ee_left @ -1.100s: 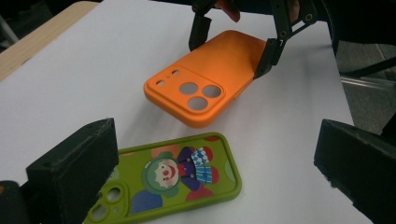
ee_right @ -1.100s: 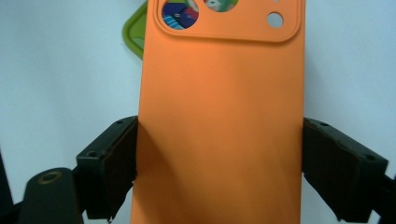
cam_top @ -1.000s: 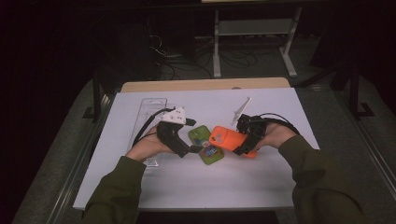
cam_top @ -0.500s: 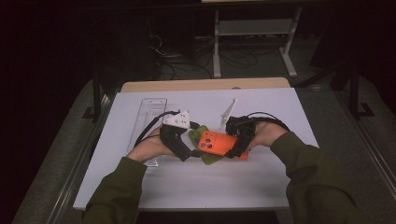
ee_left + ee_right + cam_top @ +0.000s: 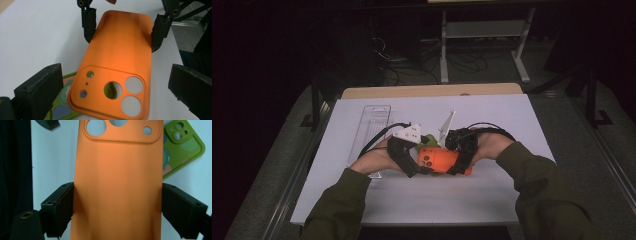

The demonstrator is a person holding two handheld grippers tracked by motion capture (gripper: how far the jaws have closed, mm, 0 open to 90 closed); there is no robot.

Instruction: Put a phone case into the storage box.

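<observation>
An orange phone case [image 5: 438,160] hangs just above the white table sheet [image 5: 492,190], back side up, with its camera cut-outs [image 5: 117,91] toward my left hand. My right gripper [image 5: 120,210] is shut on its plain end, one jaw pressing each long edge. Around the camera end my left gripper [image 5: 113,92] stands open, with a gap between each jaw and the case. In the high view the left gripper [image 5: 419,167] and right gripper [image 5: 457,160] face each other across the case. A green phone case [image 5: 183,147] lies on the sheet below, partly covered.
A clear plastic tray [image 5: 371,127] lies on the sheet to the left of my hands. A thin clear triangular piece [image 5: 446,127] lies just behind them. A wooden board [image 5: 432,90] borders the far edge. Beyond the table stand a metal frame and cables in the dark.
My right gripper has carried the orange case leftward until its camera end sits between the left gripper's open jaws. The green cases are now mostly covered. The left hand has barely moved.
</observation>
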